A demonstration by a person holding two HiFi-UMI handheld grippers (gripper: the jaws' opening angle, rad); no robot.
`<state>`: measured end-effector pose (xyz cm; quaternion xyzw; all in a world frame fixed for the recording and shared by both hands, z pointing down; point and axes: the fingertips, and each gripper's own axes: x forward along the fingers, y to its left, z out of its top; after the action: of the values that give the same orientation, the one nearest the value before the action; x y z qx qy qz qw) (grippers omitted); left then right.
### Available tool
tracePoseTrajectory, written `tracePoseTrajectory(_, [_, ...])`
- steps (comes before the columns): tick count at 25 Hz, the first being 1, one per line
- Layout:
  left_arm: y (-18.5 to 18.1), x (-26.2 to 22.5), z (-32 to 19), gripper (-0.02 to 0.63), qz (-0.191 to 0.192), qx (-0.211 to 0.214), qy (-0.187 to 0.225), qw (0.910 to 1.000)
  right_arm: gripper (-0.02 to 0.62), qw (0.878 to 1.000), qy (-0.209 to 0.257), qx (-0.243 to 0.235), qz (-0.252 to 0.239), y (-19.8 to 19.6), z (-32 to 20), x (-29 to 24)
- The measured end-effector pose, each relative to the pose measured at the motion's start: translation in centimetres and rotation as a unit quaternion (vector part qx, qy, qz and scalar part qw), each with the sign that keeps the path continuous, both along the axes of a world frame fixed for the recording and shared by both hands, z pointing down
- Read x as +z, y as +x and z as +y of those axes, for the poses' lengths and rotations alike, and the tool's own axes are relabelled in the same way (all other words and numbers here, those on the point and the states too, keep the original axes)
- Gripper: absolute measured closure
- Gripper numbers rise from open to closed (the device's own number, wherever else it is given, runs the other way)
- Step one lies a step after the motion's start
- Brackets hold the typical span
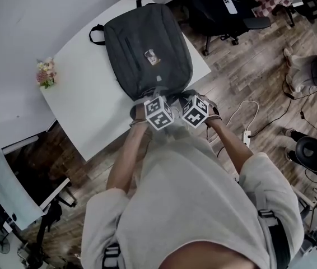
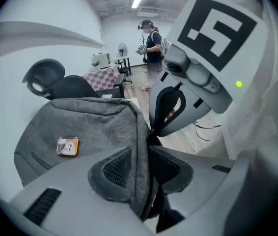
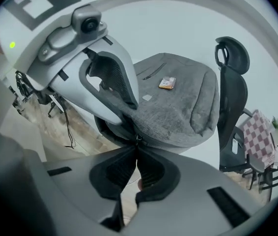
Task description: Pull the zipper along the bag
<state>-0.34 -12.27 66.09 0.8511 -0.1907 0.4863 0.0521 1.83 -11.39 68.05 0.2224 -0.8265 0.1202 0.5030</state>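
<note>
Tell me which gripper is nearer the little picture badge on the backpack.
Left. The left gripper straddles the backpack's near edge, roughly in line with the badge. The right gripper, shut on the zipper pull, sits farther right along that edge.

White table (image 1: 85, 108) bears 1 grey backpack (image 1: 147, 49) and 1 flower bunch (image 1: 46, 73).

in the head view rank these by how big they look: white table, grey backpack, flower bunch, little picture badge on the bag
1. white table
2. grey backpack
3. flower bunch
4. picture badge
</note>
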Motion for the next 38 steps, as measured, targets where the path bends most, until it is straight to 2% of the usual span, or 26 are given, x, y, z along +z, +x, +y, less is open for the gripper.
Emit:
tracePoseTrajectory(3, [-1.7, 0.2, 0.7, 0.437, -0.017, 0.012, 0.0, 0.9998, 0.574, 1.0, -0.002, 0.001, 0.002, 0.2, -0.2, 0.2])
tracePoseTrajectory(6, [-3.6, 0.7, 1.4, 0.434, -0.037, 0.023, 0.0, 0.999, 0.574, 1.0, -0.001, 0.001, 0.006, 0.4, -0.3, 0.3])
tracePoseTrajectory(14, [-6.8, 1.2, 2.4, 0.496, -0.109, 0.066, 0.018, 0.9916, 0.574, 1.0, -0.001, 0.004, 0.011, 0.4, -0.3, 0.3])
tracePoseTrajectory(20, [-6.8, 2.2, 2.8, 0.505, -0.136, 0.115, -0.005, 0.984, 0.574, 1.0, -0.004, 0.004, 0.017, 0.3, -0.1, 0.3])
tracePoseTrajectory(23, [-6.7, 2.5, 2.7, 0.511, -0.134, 0.12, -0.022, 0.9834, 0.574, 1.0, -0.006, 0.005, 0.019, 0.1, -0.1, 0.4])
tracePoseTrajectory(27, [-6.7, 2.1, 2.4, 0.542, -0.112, 0.099, -0.018, 0.9886, 0.574, 0.999, -0.015, 0.023, 0.017, -0.1, 0.0, 0.3])
tracePoseTrajectory(31, [-6.6, 1.7, 2.3, 0.548, -0.106, 0.087, -0.022, 0.9903, 0.574, 0.999, -0.026, 0.038, 0.011, -0.7, 0.7, 0.0])
tracePoseTrajectory(38, [-6.6, 1.8, 2.3, 0.546, -0.101, 0.076, -0.025, 0.9916, 0.571, 0.998, -0.048, 0.036, -0.013, -4.1, 2.4, -0.1])
